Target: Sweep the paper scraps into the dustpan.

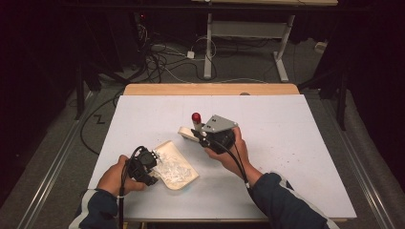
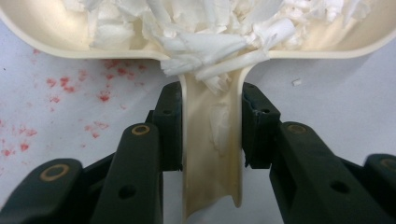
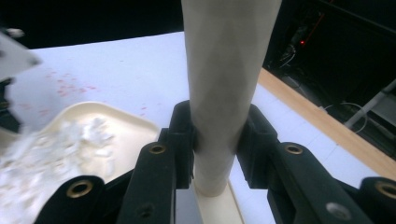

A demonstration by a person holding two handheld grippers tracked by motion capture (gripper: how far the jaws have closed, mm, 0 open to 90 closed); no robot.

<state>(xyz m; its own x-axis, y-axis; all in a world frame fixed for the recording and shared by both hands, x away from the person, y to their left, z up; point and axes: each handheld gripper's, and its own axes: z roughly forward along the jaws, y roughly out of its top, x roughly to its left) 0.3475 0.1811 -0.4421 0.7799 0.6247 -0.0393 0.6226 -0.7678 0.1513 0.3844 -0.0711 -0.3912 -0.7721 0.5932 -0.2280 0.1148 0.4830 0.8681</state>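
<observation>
— Dustpan (image 1: 177, 168) sits low and left of centre on the white table (image 1: 296, 143), full of white paper shreds (image 1: 172, 168); the left tool (image 1: 152, 166) is clamped on its handle (image 2: 212, 154).

— And the right tool (image 1: 199, 135)?

— Closed around the cream shaft (image 3: 224, 93) of a small brush with a red knob (image 1: 196, 117) — mid-frame, just above the dustpan, its pale head (image 1: 187, 133) on the table.
</observation>
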